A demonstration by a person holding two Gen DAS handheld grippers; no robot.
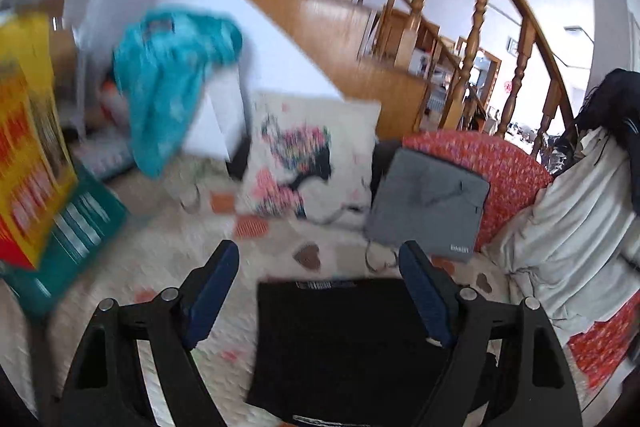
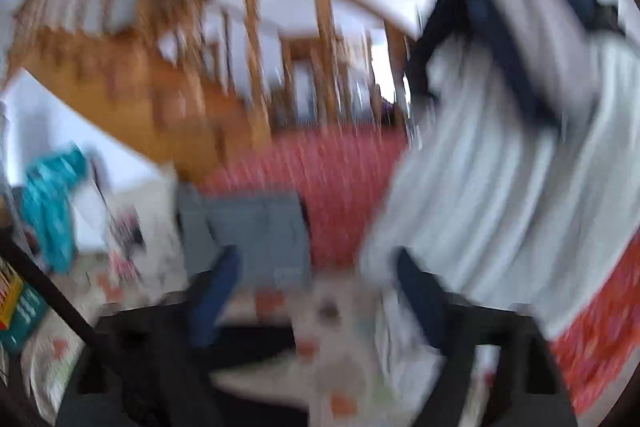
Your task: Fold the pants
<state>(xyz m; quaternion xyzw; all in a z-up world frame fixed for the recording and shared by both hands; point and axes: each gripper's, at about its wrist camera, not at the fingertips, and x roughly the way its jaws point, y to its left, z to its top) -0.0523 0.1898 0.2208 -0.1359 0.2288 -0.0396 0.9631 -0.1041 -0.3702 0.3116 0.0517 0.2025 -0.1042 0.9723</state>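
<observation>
Black pants (image 1: 336, 343), folded into a flat rectangle, lie on a pale patterned quilt (image 1: 168, 239). My left gripper (image 1: 320, 263) is open and empty, its blue pads (image 1: 212, 287) spread to either side above the far edge of the pants. The right wrist view is heavily blurred. My right gripper (image 2: 316, 283) is open and empty above the quilt (image 2: 332, 355), with a dark edge of the pants (image 2: 248, 343) at its lower left.
A folded grey garment (image 1: 428, 203) leans on a red floral sofa back (image 1: 508, 171); it also shows in the right view (image 2: 256, 235). A white pillow (image 1: 308, 155), a teal cloth (image 1: 168, 79), a yellow-green box (image 1: 36, 163) and a white hanging garment (image 1: 576, 227) surround the area. A wooden staircase rises behind.
</observation>
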